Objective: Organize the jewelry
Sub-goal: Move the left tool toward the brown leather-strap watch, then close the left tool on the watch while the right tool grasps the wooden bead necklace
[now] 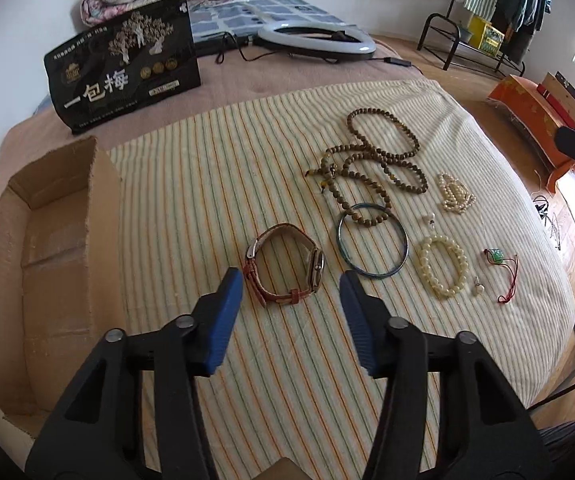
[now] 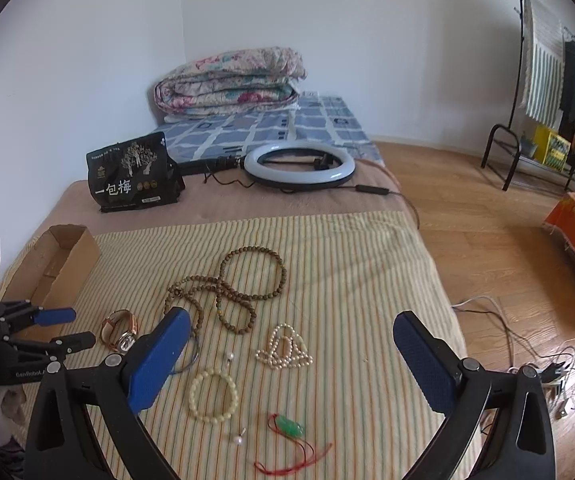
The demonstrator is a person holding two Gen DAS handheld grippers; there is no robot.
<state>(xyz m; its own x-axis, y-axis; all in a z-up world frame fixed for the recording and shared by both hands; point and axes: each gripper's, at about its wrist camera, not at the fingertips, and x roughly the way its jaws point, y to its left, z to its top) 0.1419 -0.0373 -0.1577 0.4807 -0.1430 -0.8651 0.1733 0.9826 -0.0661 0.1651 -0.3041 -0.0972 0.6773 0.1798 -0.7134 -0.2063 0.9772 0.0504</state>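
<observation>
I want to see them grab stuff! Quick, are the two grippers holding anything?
Left gripper: open, holding nothing, jaws over the watch.
Right gripper: open wide, holding nothing, above the beads.

Left wrist low, near, right wrist higher, both sharing striped cloth (image 1: 287, 360)

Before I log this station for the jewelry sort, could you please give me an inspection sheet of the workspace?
Surface: striped cloth over a bed.
Job's things: brown leather-strap watch, blue-grey metal bangle, long brown wooden bead strand, cream bead bracelet, white pearl strand, green pendant on red cord, two pearl earrings; open cardboard box looks empty.
Clutter: black snack bag, white ring light.
Tongs: left tongs open before the watch; right tongs open, empty.
Cables: loose wires on floor.
Surroundings: folded floral quilt, clothes rack.
</observation>
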